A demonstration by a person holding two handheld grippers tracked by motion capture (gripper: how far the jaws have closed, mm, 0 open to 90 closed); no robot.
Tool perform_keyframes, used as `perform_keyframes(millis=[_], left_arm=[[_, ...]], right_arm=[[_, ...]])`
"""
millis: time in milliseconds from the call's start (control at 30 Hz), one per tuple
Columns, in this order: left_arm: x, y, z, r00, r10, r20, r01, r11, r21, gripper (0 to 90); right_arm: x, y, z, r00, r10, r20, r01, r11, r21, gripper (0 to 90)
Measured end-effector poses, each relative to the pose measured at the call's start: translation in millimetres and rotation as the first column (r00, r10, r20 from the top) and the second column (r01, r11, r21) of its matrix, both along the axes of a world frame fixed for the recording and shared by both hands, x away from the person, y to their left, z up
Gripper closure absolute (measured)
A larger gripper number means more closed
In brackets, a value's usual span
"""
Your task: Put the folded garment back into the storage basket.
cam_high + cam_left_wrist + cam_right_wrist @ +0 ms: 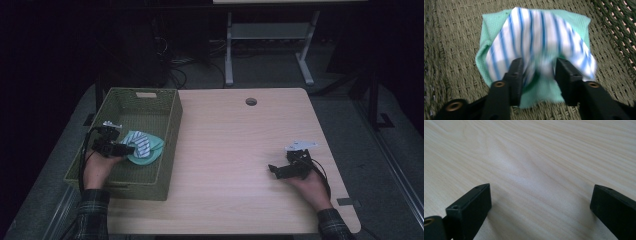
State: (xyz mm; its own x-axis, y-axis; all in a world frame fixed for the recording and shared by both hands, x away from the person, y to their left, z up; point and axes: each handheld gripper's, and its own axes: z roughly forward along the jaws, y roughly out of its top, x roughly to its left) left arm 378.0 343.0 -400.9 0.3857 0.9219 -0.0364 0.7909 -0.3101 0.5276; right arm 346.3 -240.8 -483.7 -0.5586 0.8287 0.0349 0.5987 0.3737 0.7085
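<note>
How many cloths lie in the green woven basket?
2: a mint green cloth on the basket floor, and a blue-striped white cloth on top of it. Others could be hidden underneath.

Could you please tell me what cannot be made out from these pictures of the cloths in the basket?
- Left gripper view: the striped cloth is blurred between the jaws of the left gripper, so whether the pads press it is unclear.
- Same view: the striped cloth covers most of the green cloth.
- High view: the near wall of the basket hides the floor behind it; the cloths' folds are too small.
</note>
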Motion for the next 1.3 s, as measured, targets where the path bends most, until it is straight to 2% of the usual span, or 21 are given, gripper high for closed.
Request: perform_keyframes(millis=[100, 233, 333, 467, 567, 700, 867, 1033, 1300], left_arm=[[0.8, -0.5, -0.1, 1.0, 0.006, 0.005, -0.006, 1.0, 0.002, 44.4], [-0.3, -0.9, 2.6, 0.9992, 0.003, 0.04, -0.003, 1.0, 0.007, 32.5], [-0.9, -0.2, 4.9, 0.9985, -0.006, 0.054, 0.007, 0.9998, -0.02, 24.5], [-1.5, -2.0, 9.9, 0.9978, -0.02, 0.064, 0.023, 0.9987, -0.046, 19.7], [-2.4, -8.1, 15.4, 0.9964, -0.038, 0.077, 0.043, 0.997, -0.065, 19.2], [-2.9, -24.4, 25.6, 0.9918, -0.087, 0.094, 0.095, 0.9922, -0.08, 18.9], [-3.3, -43.4, 36.6, 0.9834, -0.142, 0.114, 0.155, 0.9813, -0.115, 18.9], [-5.3, -61.2, 47.5, 0.9743, -0.181, 0.135, 0.197, 0.9739, -0.114, 18.9], [-8.9, -90.4, 57.6, 0.9568, -0.244, 0.158, 0.266, 0.954, -0.138, 19.0]], right_arm=[[-2.2, -0.2, 0.2, 1.0, -0.003, -0.005, 0.003, 1.0, 0.002, 3.0], [-3.0, -0.4, 0.2, 1.0, -0.001, -0.004, 0.001, 1.0, 0.003, 3.0], [-2.9, -0.4, 0.2, 1.0, 0.0, -0.004, 0.0, 1.0, 0.003, 3.0], [-2.8, -0.5, 0.2, 1.0, 0.001, -0.003, -0.001, 1.0, 0.002, 3.0], [-2.8, -0.4, 0.2, 1.0, 0.0, -0.003, 0.0, 1.0, 0.003, 3.0], [-2.7, -0.6, 0.2, 1.0, 0.001, -0.003, -0.001, 1.0, -0.001, 2.9], [-2.3, -0.5, 0.1, 1.0, 0.002, -0.002, -0.002, 1.0, -0.001, 2.9], [-2.0, -0.7, 0.0, 1.0, 0.005, 0.001, -0.005, 1.0, -0.001, 2.9], [-2.1, -0.4, 0.1, 1.0, 0.003, -0.001, -0.003, 1.0, -0.001, 2.9]])
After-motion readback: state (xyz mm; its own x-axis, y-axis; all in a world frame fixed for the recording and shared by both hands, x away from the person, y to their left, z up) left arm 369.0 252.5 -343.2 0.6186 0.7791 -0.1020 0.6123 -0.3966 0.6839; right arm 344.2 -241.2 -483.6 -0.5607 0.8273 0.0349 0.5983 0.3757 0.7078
